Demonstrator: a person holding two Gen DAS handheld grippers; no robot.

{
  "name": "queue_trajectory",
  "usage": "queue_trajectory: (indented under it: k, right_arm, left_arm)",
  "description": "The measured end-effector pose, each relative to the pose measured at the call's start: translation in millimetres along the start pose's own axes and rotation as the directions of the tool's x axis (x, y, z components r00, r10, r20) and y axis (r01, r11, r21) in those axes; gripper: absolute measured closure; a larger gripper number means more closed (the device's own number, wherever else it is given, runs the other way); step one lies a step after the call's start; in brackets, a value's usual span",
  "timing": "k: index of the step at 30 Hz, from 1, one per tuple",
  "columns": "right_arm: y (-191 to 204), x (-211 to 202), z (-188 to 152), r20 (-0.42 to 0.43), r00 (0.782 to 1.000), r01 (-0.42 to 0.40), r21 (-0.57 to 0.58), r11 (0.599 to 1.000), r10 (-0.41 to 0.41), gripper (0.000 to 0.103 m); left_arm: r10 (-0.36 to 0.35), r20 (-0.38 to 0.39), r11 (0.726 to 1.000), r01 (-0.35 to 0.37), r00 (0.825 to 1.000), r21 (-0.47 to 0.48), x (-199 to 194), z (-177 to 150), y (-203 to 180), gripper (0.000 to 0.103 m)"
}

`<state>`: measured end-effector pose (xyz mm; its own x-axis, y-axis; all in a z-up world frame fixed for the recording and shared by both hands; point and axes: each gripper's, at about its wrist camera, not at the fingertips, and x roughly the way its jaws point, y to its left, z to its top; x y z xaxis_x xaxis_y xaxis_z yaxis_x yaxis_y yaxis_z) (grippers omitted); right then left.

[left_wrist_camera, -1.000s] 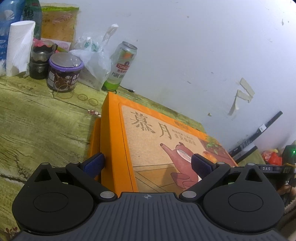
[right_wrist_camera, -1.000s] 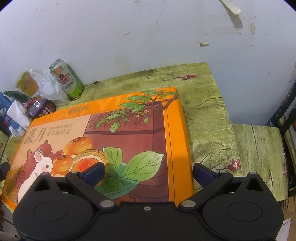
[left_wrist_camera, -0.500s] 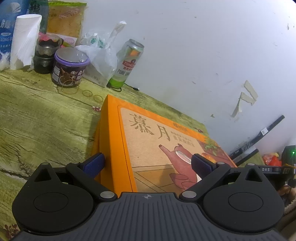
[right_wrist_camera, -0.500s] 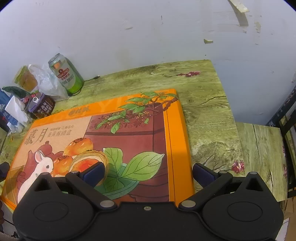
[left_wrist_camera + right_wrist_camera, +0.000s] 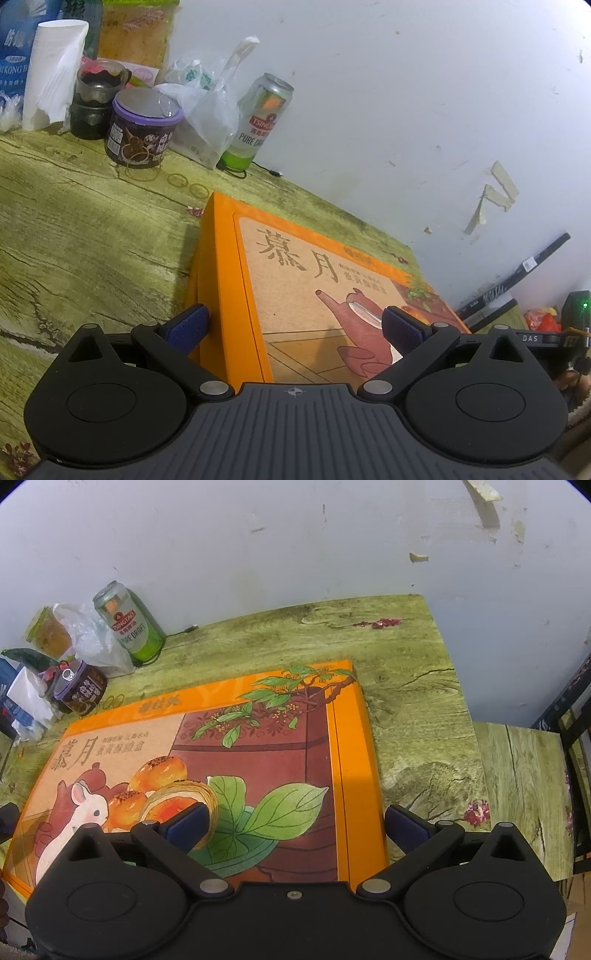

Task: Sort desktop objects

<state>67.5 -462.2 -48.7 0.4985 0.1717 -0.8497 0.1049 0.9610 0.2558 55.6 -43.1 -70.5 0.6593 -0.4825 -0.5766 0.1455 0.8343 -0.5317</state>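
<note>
A large flat orange gift box (image 5: pixel 295 280) with a rabbit and pastry picture lies on the green wood-pattern table; it also shows in the right wrist view (image 5: pixel 229 760). My left gripper (image 5: pixel 295 328) is open, its fingers straddling the box's near left corner, one pad beside the orange side wall. My right gripper (image 5: pixel 295 823) is open, straddling the box's near right edge. Neither grips the box.
At the back left by the white wall stand a green beer can (image 5: pixel 258 122), a purple-lidded jar (image 5: pixel 142 129), a plastic bag (image 5: pixel 207 107), a dark jar (image 5: pixel 96 99) and a paper roll (image 5: pixel 51 70). Rubber bands (image 5: pixel 177 180) lie near the jar. The table's right edge (image 5: pixel 465 709) borders a lower side table (image 5: pixel 524 794).
Both views have shifted slightly back from the box; the back-left clutter sits lower and further right in the left wrist view. The box and the finger openings look unchanged.
</note>
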Motion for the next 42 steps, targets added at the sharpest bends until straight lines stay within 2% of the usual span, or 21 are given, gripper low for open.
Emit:
queue_trajectory:
  k: [42]
  right_arm:
    - [-1.7, 1.3, 0.1, 0.000, 1.000, -0.004, 0.015, 1.000, 0.004, 0.000]
  left_arm:
    - [-0.003, 0.002, 1.000, 0.003, 1.000, -0.008, 2.0, -1.9, 3.0, 0.003]
